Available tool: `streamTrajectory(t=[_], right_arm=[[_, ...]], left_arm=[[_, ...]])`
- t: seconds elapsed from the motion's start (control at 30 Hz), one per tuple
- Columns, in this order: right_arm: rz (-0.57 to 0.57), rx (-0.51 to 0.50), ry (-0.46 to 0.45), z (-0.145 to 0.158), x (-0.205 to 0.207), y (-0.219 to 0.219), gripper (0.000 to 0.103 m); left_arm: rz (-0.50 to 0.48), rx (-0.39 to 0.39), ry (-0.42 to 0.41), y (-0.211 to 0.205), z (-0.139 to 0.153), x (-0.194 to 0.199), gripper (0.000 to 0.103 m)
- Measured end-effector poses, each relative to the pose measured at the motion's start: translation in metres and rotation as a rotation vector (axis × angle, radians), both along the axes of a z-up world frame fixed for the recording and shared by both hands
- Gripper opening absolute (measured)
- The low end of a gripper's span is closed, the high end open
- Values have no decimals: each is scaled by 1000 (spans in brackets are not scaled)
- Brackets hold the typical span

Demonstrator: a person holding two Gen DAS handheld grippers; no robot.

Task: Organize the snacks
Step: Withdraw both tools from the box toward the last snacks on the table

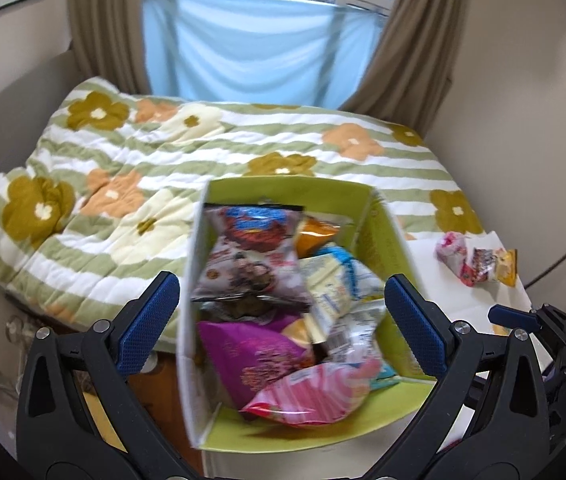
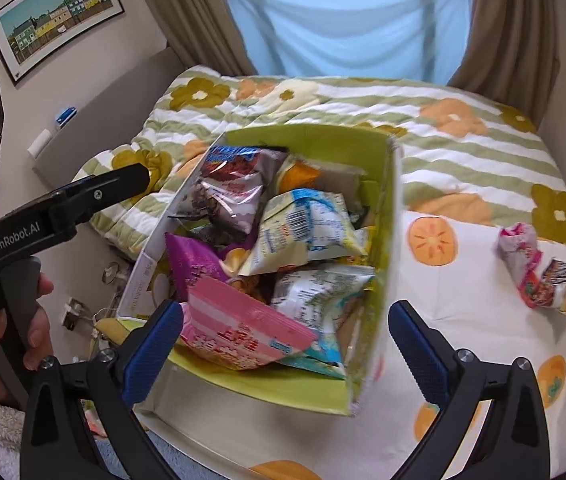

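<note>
Rectangular cardboard box [image 2: 393, 216] brims with crinkly foil snack packets [image 2: 307, 220].

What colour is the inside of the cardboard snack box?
Lime green inside the cardboard snack box, white outside; clearest in the right wrist view.

box [image 1: 283, 190] hides lower snack packets [image 1: 251, 280]; its edges blur.

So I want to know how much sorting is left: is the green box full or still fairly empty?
Nearly full. The green box holds packets piled close to its rim; two snack packets lie outside on the bed.
</note>
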State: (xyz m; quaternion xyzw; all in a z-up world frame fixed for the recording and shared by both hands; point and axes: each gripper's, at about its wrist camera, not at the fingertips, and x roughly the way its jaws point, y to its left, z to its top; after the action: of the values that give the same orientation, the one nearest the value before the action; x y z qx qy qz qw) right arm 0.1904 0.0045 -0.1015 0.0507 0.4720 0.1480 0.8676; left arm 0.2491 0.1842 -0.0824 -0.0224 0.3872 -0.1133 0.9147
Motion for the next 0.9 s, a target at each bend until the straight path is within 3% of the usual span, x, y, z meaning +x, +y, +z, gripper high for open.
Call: streamTrajectory(t=[0.3, 0.67, 0.9], right_arm=[[-121, 21, -63, 17, -22, -73, 102], [-221, -20, -83, 29, -30, -222, 102], [-277, -39, -44, 17, -25, -311, 103]], left_arm=[[-84, 26, -33, -78, 13, -7, 102], [-155, 27, -32, -239, 10, 3, 102], [-190, 52, 15, -327, -7, 28, 102]])
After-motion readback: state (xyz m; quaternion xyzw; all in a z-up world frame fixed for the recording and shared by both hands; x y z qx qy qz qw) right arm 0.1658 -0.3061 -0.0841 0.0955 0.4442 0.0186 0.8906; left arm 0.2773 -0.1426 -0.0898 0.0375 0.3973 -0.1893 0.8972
